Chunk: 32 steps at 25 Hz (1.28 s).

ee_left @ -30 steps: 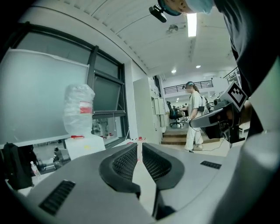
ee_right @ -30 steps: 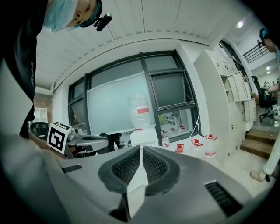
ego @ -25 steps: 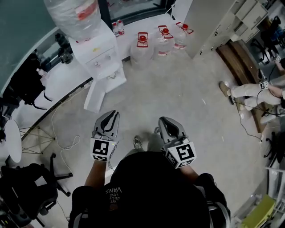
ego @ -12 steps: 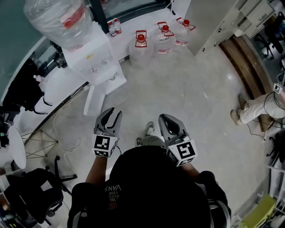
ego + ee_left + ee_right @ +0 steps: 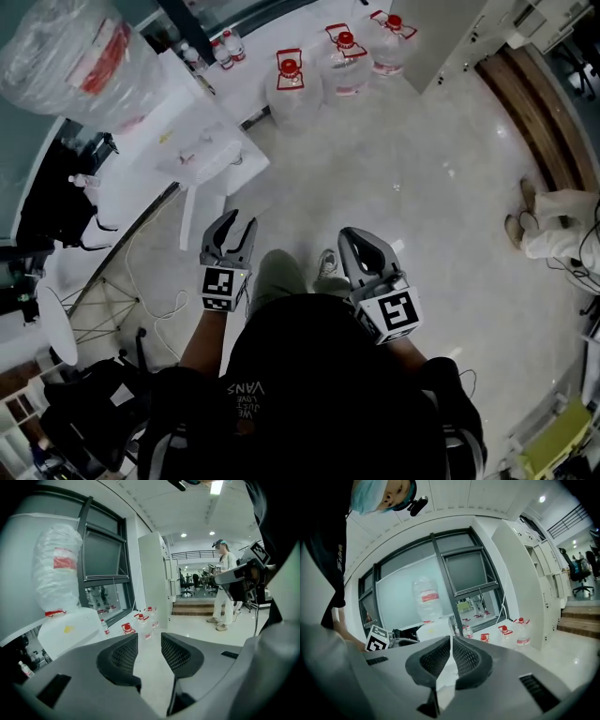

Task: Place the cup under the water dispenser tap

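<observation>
Head view, looking steeply down. Left hand-held gripper [image 5: 235, 223] and right hand-held gripper [image 5: 351, 234] out in front of the body, side by side, well apart, both above pale floor [image 5: 422, 178] and touching nothing.

Left hand-held gripper [image 5: 149, 641]: released. Jaws apart, just been opening. Only floor and distant jugs visible between the pads, nothing gripped.

Right hand-held gripper [image 5: 451, 641]: clenched. Pads all but meeting, a thin pale sliver showing between them (nothing recognisable pinched there).

Water dispenser [image 5: 202, 141]: white, at 10 o'clock from the left hand-held gripper, well apart from it, against the curved window wall. Inverted bottle [image 5: 75, 52] seated on top, clear plastic with a red-and-white label. Water dispenser [image 5: 70, 630] low at 9 o'clock in the left gripper view. Water dispenser [image 5: 430, 629] dead ahead, just above the pads, in the right gripper view.

Cup: not made out in any view; tap area too small to read.

Three water jugs [image 5: 344, 61] with red caps at 12 o'clock, in a row on the floor near the dispenser. Person in white [image 5: 555, 230] at 3 o'clock, at the far edge.
</observation>
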Motion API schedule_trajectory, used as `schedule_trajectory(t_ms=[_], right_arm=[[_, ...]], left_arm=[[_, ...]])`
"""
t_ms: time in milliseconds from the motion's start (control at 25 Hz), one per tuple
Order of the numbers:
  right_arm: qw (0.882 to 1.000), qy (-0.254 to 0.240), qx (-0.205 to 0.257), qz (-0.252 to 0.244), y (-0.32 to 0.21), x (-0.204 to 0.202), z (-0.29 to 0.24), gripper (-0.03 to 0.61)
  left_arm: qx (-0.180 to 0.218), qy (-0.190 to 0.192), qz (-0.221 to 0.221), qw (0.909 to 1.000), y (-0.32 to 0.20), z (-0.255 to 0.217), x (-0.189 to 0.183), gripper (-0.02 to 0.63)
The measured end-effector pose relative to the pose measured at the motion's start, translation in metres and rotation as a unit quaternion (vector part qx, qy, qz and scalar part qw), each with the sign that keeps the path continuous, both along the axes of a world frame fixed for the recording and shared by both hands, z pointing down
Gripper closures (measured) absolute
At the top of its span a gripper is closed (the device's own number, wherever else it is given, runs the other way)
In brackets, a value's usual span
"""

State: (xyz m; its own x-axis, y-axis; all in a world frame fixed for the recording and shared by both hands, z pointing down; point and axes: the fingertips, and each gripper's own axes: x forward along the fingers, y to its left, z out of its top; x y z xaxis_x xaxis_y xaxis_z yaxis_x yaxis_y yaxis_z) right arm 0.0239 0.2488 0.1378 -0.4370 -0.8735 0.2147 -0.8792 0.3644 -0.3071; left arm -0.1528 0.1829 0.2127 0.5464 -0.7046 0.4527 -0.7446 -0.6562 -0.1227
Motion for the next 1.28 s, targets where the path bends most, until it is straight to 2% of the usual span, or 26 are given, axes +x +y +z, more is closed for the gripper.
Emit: schedule_trajectory(t_ms=[400, 640, 880, 1000, 1280], right_arm=[[0.996, -0.03, -0.05, 0.068, -0.087, 0.01, 0.045, 0.533], [0.991, -0.037, -0.046, 0.118, -0.15, -0.002, 0.079, 0.534], [0.986, -0.065, -0.085, 0.13, -0.186, -0.017, 0.179, 0.533], [0.984, -0.059, -0.1, 0.134, -0.195, -0.017, 0.235, 0.533], [0.986, -0.051, -0.099, 0.126, -0.217, -0.014, 0.349, 0.533]], left_arm=[[-0.053, -0.031, -0.002, 0.9981, -0.111, 0.086, 0.001, 0.466], [-0.099, -0.086, 0.048, 0.9901, -0.162, 0.185, -0.015, 0.466], [-0.118, -0.127, 0.073, 0.9821, -0.207, 0.308, -0.029, 0.466], [-0.124, -0.133, 0.064, 0.9813, -0.217, 0.372, -0.034, 0.463], [-0.124, -0.153, 0.028, 0.9801, -0.249, 0.504, -0.056, 0.443]])
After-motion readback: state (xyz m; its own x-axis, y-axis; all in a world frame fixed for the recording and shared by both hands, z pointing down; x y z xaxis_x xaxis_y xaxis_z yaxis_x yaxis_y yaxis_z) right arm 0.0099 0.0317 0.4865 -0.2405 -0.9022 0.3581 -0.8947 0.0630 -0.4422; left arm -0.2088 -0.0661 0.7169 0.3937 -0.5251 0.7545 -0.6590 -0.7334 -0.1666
